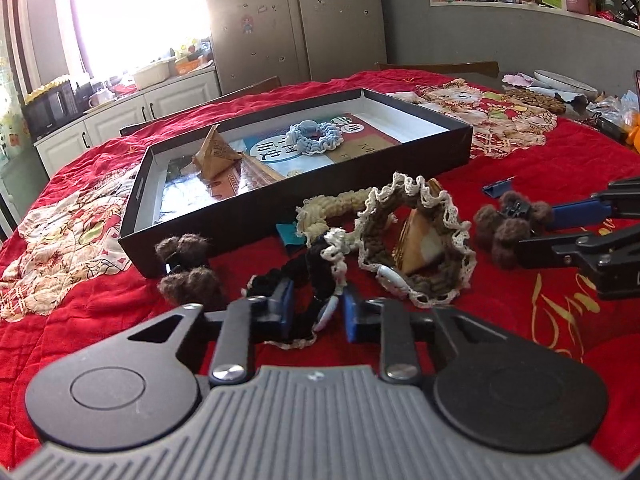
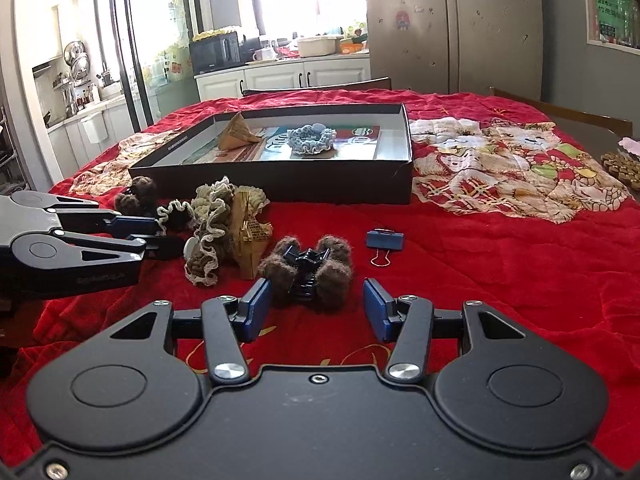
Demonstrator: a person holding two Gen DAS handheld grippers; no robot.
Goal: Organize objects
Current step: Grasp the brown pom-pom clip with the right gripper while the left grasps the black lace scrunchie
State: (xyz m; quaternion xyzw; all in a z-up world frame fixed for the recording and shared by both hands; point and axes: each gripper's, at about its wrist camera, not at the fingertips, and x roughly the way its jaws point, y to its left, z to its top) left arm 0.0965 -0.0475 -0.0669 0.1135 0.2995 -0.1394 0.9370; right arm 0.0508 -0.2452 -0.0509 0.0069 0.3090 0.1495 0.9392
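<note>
As the left fingers stand: the left gripper (image 1: 318,312) is narrow, its blue fingers (image 1: 285,309) shut on the black scrunchie (image 1: 316,276), one on either side of the strand.
Left clip: a brown pom-pom clip (image 1: 186,268) lies on the counter (image 1: 520,320), just before the near left corner of the box (image 1: 240,224), untouched.
Black scrunchie, place: before the box's near wall, towards its middle; its far end leans on the cream scrunchie (image 1: 340,204).
Black scrunchie, handling: knit yarn with a lace edge, so probably very light, limp and compressible. It should sag and trail when raised. A pinch across one strand, as now, looks right; the pale bead at the rim is hard and likely slippery, so best avoided.
Snag risk: its lace touches the neighbouring yarn and may drag it along.
Brown scrunchie (image 1: 420,240): before the box's near right corner, ringed round a folded tan packet (image 1: 418,250).
Right clip (image 2: 308,272): farther right of the box's corner, between the right fingers; fuzzy balls on a stiff black claw, light, and best taken across the balls.
Right gripper (image 2: 318,304): about half open. Its left finger (image 2: 256,304) sits right at the fuzz; whether it touches I cannot tell. The other is apart. No grip.
Binder clip (image 2: 384,239): beyond the right clip, nearer the box, untouched.
Inside the box: a blue scrunchie (image 1: 316,136) and another packet (image 1: 216,156).
</note>
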